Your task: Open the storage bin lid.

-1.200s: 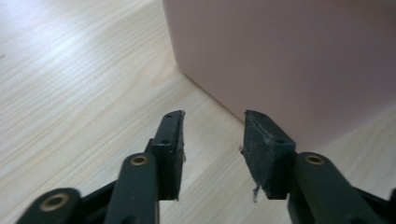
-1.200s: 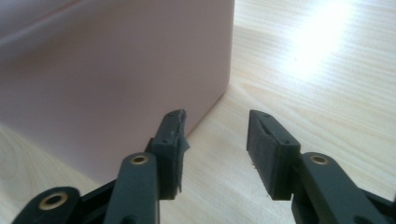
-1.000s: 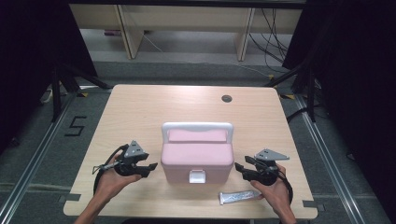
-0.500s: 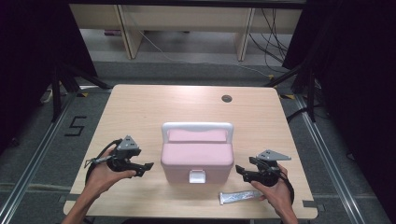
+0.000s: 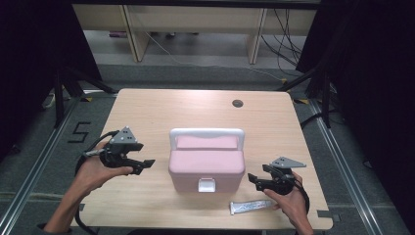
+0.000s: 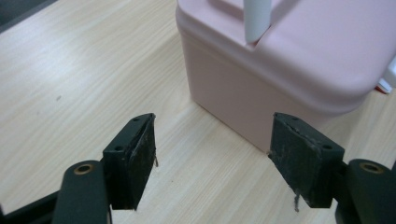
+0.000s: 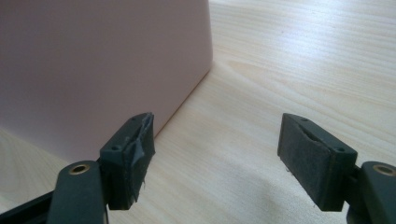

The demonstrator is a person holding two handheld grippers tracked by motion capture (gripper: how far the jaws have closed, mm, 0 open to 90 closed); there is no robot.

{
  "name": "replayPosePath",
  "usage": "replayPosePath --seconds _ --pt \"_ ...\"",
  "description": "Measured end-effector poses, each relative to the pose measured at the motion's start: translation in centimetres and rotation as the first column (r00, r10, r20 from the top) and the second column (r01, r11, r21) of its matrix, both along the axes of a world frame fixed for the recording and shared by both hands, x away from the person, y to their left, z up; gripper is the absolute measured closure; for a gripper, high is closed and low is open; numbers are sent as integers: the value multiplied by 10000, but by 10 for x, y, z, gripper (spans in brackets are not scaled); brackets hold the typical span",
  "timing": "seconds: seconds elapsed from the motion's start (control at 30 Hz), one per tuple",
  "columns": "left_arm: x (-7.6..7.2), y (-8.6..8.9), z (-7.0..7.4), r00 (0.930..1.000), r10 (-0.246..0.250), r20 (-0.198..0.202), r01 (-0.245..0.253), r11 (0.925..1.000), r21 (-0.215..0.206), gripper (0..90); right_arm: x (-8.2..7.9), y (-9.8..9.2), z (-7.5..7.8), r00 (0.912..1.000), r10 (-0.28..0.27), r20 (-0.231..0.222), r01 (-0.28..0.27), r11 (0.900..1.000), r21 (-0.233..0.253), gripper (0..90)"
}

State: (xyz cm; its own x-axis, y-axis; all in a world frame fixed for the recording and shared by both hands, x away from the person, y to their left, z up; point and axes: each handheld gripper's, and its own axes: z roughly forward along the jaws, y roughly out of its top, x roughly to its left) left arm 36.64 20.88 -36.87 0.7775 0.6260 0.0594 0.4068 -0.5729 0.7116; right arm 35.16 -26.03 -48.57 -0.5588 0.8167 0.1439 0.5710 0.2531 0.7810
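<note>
A pink lidded box (image 5: 206, 164) with a white handle (image 5: 206, 132) and a white front latch (image 5: 206, 184) stands at the table's middle front. My left gripper (image 5: 145, 165) hovers open just left of it, pointed at its side; the box (image 6: 280, 70) fills the upper right of the left gripper view, beyond my left gripper (image 6: 212, 158). My right gripper (image 5: 252, 180) rests open at the box's right, low by the table. The right gripper view has the box's pink wall (image 7: 102, 70) to the left of my right gripper (image 7: 217, 149). A small tube (image 5: 250, 207) lies in front of the box.
The light wooden table (image 5: 147, 112) has a round cable hole (image 5: 238, 103) at the back right. Shelving legs and cables stand on the floor beyond the table. A "5" mark (image 5: 80, 131) is taped on the floor at the left.
My left gripper has lifted and drawn slightly left and back from the box's side. The right gripper has barely shifted. The box and tube lie as before.
</note>
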Motion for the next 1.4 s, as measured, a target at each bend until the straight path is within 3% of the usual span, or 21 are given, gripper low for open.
replayPosePath --seconds 0.07,0.1,0.13,0.23,0.33,0.43,0.53,0.57,0.67,0.73,0.77,0.87,0.97,1.07,1.1,1.17,1.2,1.23,1.3,1.33,1.4 --pt "0 -3 10 9995 -296 -68 297 9995 89 315 -1 1 2 9998 -189 0 189 9996 -189 285" --pt "1 -4 13 9994 -327 -60 328 9994 147 317 -2 4 1 9993 -220 -307 229 9993 297 285" --pt "1 -5 18 9988 -474 -74 475 9987 178 322 -3 4 2 9987 -299 -400 305 9995 127 286" --pt "2 -12 33 9961 -848 -242 856 9958 335 333 -1 3 0 9995 -258 -207 261 9996 136 287" --pt "5 -21 47 9915 -1268 -283 1289 9875 905 340 1 0 0 9999 -111 -100 110 9998 -141 290" --pt "8 -31 58 9858 -1639 -371 1671 9795 1125 346 -1 2 1 9989 -259 -399 263 9996 79 292" --pt "15 -41 67 9836 -1765 -377 1803 9715 1539 345 0 1 0 9993 -204 -310 205 9998 43 292" --pt "18 -44 68 9819 -1856 -368 1891 9684 1628 342 1 -1 0 9999 -109 -64 107 9998 -195 292" --pt "24 -55 73 9806 -1921 -398 1962 9640 1793 342 1 -1 1 9998 -181 -119 178 9997 -188 292" --pt "29 -62 77 9761 -2095 -576 2171 9514 2183 342 1 -1 1 9993 -282 -243 283 9996 14 292" --pt "32 -65 78 9757 -2101 -618 2188 9492 2263 341 2 -2 0 9998 -209 -64 207 9996 -169 292" --pt "37 -76 84 9720 -2236 -723 2347 9391 2508 341 1 -1 -1 9990 -310 -316 316 9993 204 292" --pt "41 -85 91 9688 -2356 -774 2478 9324 2629 344 2 -3 0 9996 -221 -148 217 9995 -238 293" --pt "45 -92 94 9661 -2443 -834 2580 9245 2807 348 2 -3 0 9997 -205 -148 201 9995 -241 293" --pt "46 -95 94 9647 -2488 -861 2632 9223 2831 351 1 0 -1 9990 -260 -367 269 9994 237 293" --pt "47 -99 94 9622 -2560 -925 2719 9185 2870 355 1 -1 -1 9989 -272 -389 282 9993 247 293" --pt "48 -102 94 9590 -2653 -997 2832 9106 3009 356 1 -1 0 9989 -283 -383 288 9995 113 293" --pt "48 -104 93 9588 -2657 -1003 2838 9114 2982 355 2 -3 0 9996 -199 -189 198 9998 -27 293" --pt "51 -109 93 9546 -2782 -1068 2979 8987 3217 358 2 -2 -1 9996 -105 -250 109 9998 156 293" --pt "52 -111 93 9525 -2840 -1095 3044 8932 3309 359 1 -2 0 9992 -205 -335 204 9998 -40 293" --pt "54 -115 93 9492 -2915 -1188 3147 8869 3381 369 2 -2 -1 9996 -92 -279 92 10000 -26 294"
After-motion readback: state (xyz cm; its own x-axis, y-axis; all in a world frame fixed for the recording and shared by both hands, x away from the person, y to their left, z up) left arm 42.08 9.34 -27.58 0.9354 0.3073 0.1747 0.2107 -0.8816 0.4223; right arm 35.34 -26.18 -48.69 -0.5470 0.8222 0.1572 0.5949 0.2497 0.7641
